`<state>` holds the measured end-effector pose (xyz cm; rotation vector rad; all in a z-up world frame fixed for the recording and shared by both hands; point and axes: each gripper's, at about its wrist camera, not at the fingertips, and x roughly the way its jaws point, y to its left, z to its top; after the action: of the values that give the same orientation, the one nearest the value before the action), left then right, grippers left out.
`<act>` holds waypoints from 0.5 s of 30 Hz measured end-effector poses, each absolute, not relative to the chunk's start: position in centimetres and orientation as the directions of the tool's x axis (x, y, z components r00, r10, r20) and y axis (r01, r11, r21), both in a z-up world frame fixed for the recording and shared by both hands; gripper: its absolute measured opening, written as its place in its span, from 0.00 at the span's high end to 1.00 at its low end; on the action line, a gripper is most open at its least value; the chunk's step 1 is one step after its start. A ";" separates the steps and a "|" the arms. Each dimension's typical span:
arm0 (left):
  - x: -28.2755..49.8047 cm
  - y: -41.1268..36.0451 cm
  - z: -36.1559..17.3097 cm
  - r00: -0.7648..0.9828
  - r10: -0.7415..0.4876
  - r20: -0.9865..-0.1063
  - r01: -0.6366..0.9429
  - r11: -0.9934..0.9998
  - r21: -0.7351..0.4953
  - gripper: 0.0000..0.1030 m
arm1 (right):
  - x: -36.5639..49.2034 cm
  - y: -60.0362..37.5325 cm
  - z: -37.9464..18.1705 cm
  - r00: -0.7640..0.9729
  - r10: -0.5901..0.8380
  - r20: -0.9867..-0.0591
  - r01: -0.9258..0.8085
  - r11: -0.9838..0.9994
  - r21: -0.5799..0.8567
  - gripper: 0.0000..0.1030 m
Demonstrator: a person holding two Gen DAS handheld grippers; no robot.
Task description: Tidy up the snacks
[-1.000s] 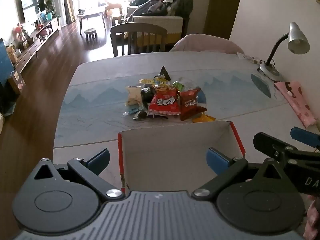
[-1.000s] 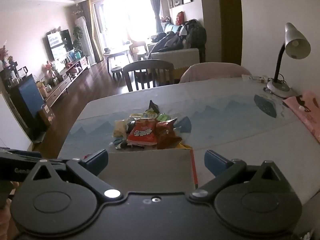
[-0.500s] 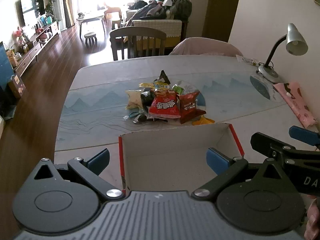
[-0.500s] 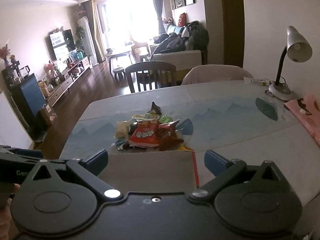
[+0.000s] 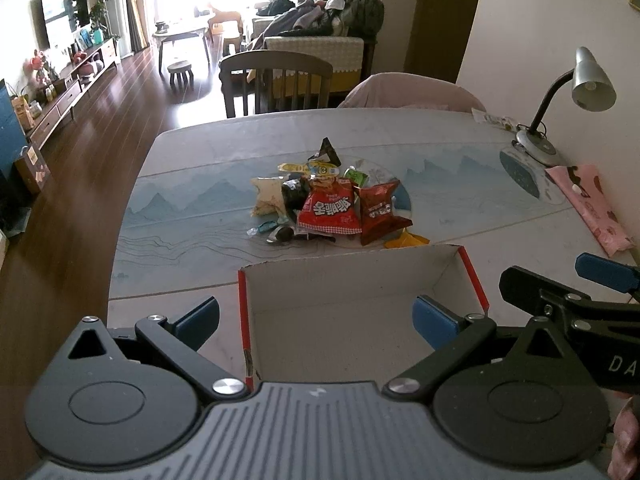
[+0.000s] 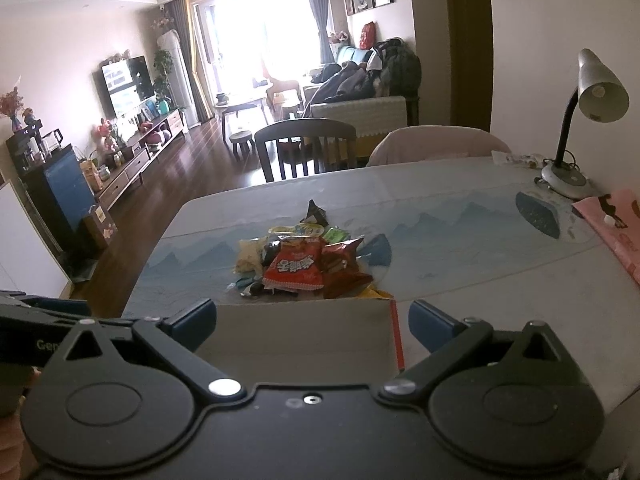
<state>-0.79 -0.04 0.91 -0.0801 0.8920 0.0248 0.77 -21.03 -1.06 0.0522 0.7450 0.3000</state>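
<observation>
A pile of snack packets [image 5: 328, 204] lies mid-table, with a red bag [image 5: 329, 210], a dark red bag [image 5: 380, 212] and a pale bag [image 5: 267, 196]; it also shows in the right wrist view [image 6: 300, 264]. An open white cardboard box with red edges [image 5: 352, 280] stands in front of the pile, nearer me, its inside empty; it also shows in the right wrist view [image 6: 304, 328]. My left gripper [image 5: 316, 318] is open and empty above the box. My right gripper [image 6: 312, 318] is open and empty over the box's right side, and shows in the left wrist view [image 5: 568, 296].
A desk lamp [image 5: 576, 100] and a pink cloth [image 5: 592, 204] sit at the table's right side. Two chairs [image 5: 276, 80] stand at the far edge. The table's left edge [image 5: 128, 208] drops to a wooden floor.
Both grippers have risen and drawn back slightly, so the snack pile and box sit lower and farther in view. Nothing on the table has moved.
</observation>
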 end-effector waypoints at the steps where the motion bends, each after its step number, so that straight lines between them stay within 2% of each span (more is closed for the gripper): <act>1: -0.8 -0.1 0.9 0.627 -0.011 -0.779 -0.054 0.997 -0.058 0.00 | 0.7 -21.0 -1.1 0.694 0.286 -0.660 -0.250 0.956 0.152 0.00; 15: -0.6 0.3 0.6 0.621 -0.017 -0.784 -0.054 0.997 -0.064 0.00 | 0.6 -20.4 -1.8 0.689 0.281 -0.668 -0.244 0.958 0.152 0.00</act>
<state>-0.60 0.28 0.65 -0.0835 0.9014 0.0212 0.61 -20.41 -1.78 0.0527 0.7556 0.2937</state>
